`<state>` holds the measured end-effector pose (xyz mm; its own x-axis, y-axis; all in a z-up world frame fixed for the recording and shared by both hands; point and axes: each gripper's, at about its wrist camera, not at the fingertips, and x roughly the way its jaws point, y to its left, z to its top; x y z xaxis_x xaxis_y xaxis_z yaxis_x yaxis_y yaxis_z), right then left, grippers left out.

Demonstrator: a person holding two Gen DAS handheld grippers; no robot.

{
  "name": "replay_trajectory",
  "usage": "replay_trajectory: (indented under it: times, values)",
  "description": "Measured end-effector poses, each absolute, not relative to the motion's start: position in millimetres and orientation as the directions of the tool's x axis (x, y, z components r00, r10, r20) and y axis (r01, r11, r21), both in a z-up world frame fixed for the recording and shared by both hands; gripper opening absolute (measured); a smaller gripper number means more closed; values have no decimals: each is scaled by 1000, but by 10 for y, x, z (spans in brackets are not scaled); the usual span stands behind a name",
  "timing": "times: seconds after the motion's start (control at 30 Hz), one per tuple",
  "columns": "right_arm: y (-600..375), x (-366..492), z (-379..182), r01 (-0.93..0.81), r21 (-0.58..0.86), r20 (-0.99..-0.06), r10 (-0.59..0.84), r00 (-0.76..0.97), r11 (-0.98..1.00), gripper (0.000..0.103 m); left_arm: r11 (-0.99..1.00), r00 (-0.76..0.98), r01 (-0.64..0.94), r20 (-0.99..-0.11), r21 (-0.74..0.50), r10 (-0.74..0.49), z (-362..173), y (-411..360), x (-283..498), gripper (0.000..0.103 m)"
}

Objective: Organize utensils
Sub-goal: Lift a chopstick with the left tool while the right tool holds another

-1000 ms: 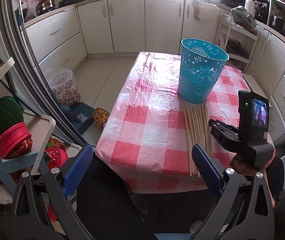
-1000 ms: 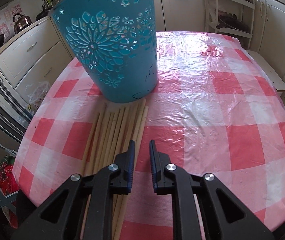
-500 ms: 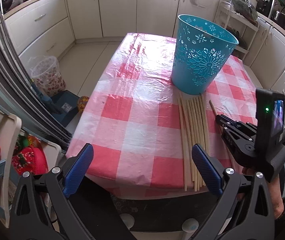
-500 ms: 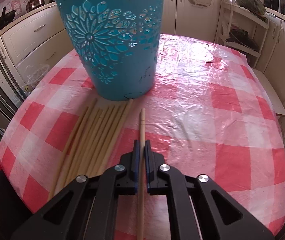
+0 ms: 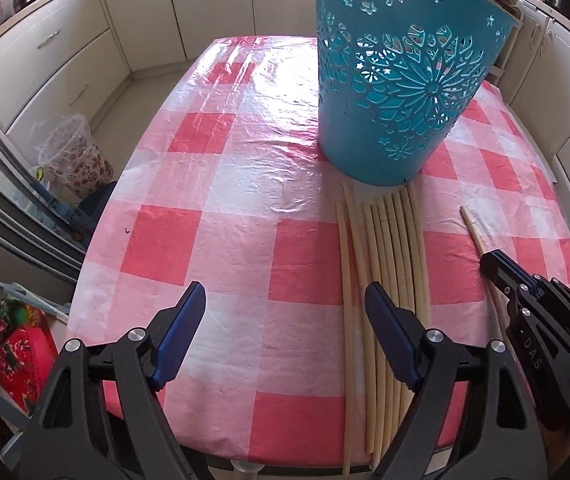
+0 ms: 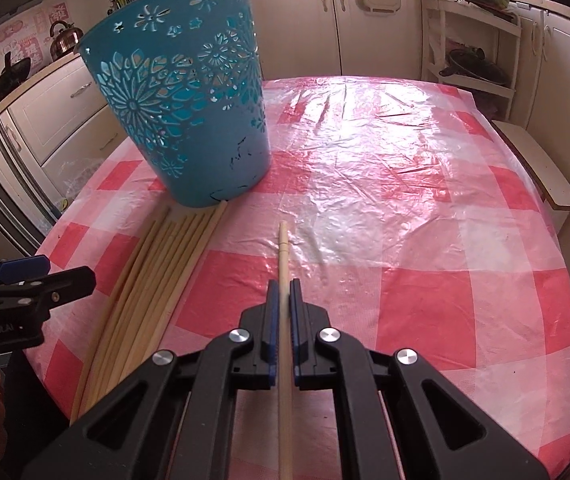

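While "GenRobot.AI"-marked left tongs (image 5: 285, 320) gape, narrowing, empty, right tongs (image 6: 284, 304), lettered "DAS", clamp one chopstick (image 6: 283, 256).

Chopsticks (image 5: 385, 280) lie before the basket (image 5: 397, 80) on the table (image 5: 205, 240) (one (image 6: 283, 248) apart, rightward).

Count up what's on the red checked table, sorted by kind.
Long pale wooden sticks lying in a row: about 9 (tightly packed, so the exact count is uncertain)
Pale wooden stick gripped in the right tongs: 1
Teal plastic cut-out basket: 1
Total: about 11
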<state>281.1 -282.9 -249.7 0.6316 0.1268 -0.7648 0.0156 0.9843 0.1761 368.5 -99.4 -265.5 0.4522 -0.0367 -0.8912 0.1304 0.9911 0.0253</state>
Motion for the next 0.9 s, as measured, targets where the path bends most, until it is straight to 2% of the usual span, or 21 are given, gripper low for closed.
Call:
replay_trajectory:
  times: [0.27,0.47,0.57,0.63,0.67,0.7,0.73,0.77,0.9]
  values:
    - [-2840,2786,-2497,11,206,-755,152,638,978,6,988,419,129,-908,83,22,-2851,-1068,3792,73]
    - [-2831,2815,-2483,0,194,-768,152,622,981,6,988,431,131,-902,88,23,-2871,-1125,3877,71]
    - [-2823,2855,-2484,-5,183,-773,146,617,983,6,990,427,136,-904,38,-23,-2862,-1133,3929,57]
    - [-2792,2881,-2482,-12,159,-780,133,612,987,6,987,431,158,-902,39,-33,-2848,-1174,3937,44]
    - [-2768,2893,-2478,-20,137,-784,121,608,990,6,984,430,173,-902,38,-41,-2834,-1191,3928,32]
    - [-2740,2900,-2475,-28,115,-789,109,604,993,6,981,429,192,-902,28,-58,-2830,-1215,3924,13]
    - [-2724,2907,-2471,-34,101,-794,101,600,994,6,980,425,200,-903,26,-63,-2829,-1229,3922,8]
    - [-2720,2910,-2470,-37,97,-796,100,597,995,6,979,423,203,-904,23,-66,-2827,-1233,3924,5]
    - [-2769,2902,-2476,-31,127,-793,120,597,991,6,983,400,175,-909,-52,-119,-2779,-1038,3921,4]
